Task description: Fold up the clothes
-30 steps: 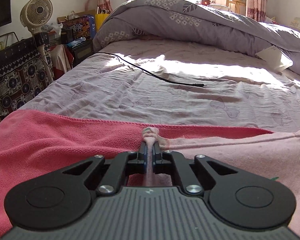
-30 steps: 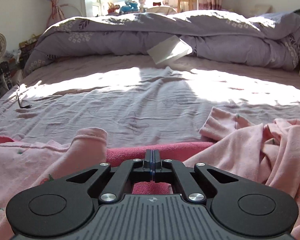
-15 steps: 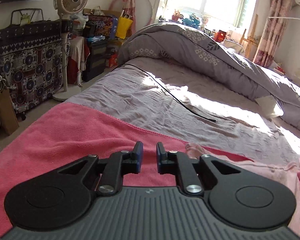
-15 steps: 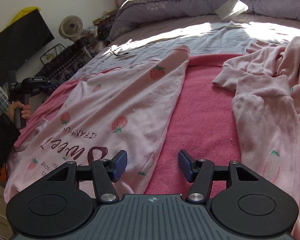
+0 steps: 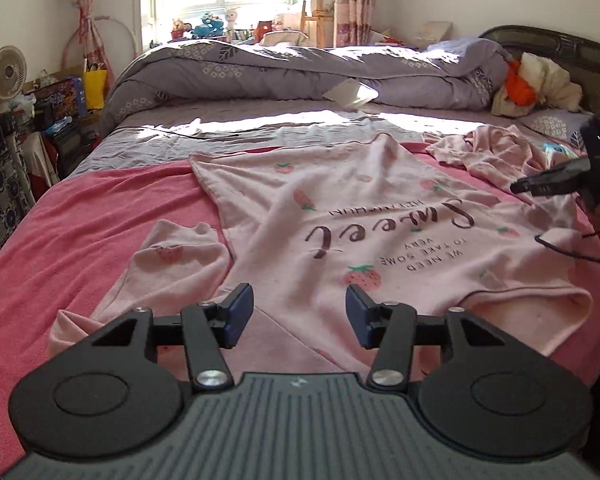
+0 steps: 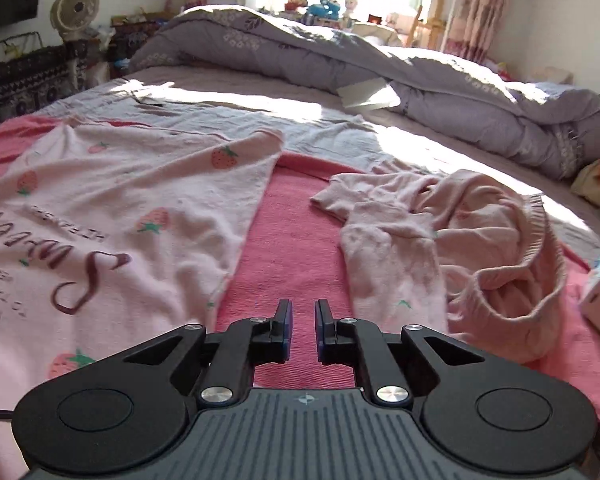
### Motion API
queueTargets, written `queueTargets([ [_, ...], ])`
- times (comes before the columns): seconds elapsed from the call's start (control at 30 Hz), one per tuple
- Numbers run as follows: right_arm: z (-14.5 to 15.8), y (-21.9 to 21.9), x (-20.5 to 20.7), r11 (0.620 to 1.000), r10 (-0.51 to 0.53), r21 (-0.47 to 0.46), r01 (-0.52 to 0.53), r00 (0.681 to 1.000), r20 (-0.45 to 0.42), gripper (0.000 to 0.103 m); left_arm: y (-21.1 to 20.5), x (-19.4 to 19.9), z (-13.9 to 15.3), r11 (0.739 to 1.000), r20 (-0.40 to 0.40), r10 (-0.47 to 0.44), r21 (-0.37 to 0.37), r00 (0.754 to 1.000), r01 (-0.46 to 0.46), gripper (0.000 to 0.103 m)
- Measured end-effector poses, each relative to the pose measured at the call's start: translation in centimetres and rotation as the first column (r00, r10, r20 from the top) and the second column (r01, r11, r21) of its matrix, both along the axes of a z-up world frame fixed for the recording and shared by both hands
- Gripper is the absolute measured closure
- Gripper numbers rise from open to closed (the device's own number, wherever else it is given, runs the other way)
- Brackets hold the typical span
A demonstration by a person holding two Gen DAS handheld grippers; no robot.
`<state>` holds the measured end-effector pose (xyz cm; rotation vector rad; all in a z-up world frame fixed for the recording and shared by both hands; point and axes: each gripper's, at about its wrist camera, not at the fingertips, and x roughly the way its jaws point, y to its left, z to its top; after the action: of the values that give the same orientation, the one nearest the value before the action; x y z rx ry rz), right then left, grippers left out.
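Both grippers let go and backed off | left gripper (image 5: 299,310) opening wide over shirt (image 5: 364,236), holding nothing | right gripper (image 6: 302,322) closing, narrow gap, nothing in it | shirt flat on pink blanket (image 5: 80,216), near-left sleeve (image 5: 168,264) bunched | risk: folding over that sleeve leaves a lump

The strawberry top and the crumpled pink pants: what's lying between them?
Only bare pink blanket; the right wrist view shows that strip separating the strawberry top from the crumpled pink pants.
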<state>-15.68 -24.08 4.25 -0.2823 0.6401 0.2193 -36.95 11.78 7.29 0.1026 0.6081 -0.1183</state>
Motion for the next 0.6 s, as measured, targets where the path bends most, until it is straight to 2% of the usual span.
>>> queueTargets([
  [0.07,1.0,-1.0,-2.6,0.998,0.015,0.062,-0.017,0.999,0.028,0.072,-3.2,-1.2,-0.4,0.992,0.007,-0.065,0.109,0.998,0.064,0.039],
  [0.13,2.3,-1.5,-7.1,0.984,0.092,0.144,-0.105,0.991,0.092,0.051,-6.2,-2.4,-1.2,0.973,0.052,-0.099,0.216,0.994,0.086,0.024],
  [0.2,2.8,-0.5,-12.1,0.963,0.186,0.164,-0.214,0.967,0.172,0.040,-8.5,-2.9,-2.1,0.951,0.095,-0.112,0.300,0.989,0.079,0.018],
  [0.23,2.6,0.4,-14.5,0.949,0.240,0.157,-0.273,0.950,0.199,0.040,-9.6,-3.0,-2.6,0.938,0.116,-0.117,0.339,0.986,0.072,0.017],
  [0.3,1.6,2.6,-18.6,0.932,0.315,0.113,-0.345,0.922,0.225,0.040,-10.8,-2.9,-3.4,0.928,0.130,-0.092,0.370,0.987,0.038,0.017],
  [0.37,0.0,4.7,-20.6,0.931,0.344,0.053,-0.362,0.915,0.212,0.040,-11.0,-2.5,-4.1,0.937,0.129,-0.044,0.349,0.991,-0.004,0.017],
  [0.4,-1.0,5.8,-21.2,0.935,0.345,0.017,-0.355,0.917,0.198,0.041,-10.6,-2.6,-4.1,0.948,0.126,-0.025,0.318,0.992,-0.017,0.017],
  [0.5,-2.5,6.8,-21.4,0.951,0.303,-0.010,-0.308,0.931,0.201,0.059,-9.2,-3.5,-3.6,0.974,0.129,0.029,0.220,0.991,-0.057,0.017],
  [0.53,-2.6,6.9,-21.5,0.963,0.268,-0.030,-0.268,0.937,0.222,0.081,-8.8,-4.0,-3.4,0.977,0.137,0.048,0.199,0.989,-0.075,0.017],
  [0.57,-2.4,6.8,-21.6,0.973,0.230,-0.057,-0.223,0.939,0.254,0.093,-8.4,-4.3,-3.2,0.979,0.144,0.066,0.184,0.987,-0.092,0.016],
  [0.6,-2.1,6.3,-21.6,0.979,0.205,-0.066,-0.194,0.937,0.282,0.094,-8.0,-4.7,-3.0,0.979,0.150,0.083,0.171,0.985,-0.109,0.016],
])
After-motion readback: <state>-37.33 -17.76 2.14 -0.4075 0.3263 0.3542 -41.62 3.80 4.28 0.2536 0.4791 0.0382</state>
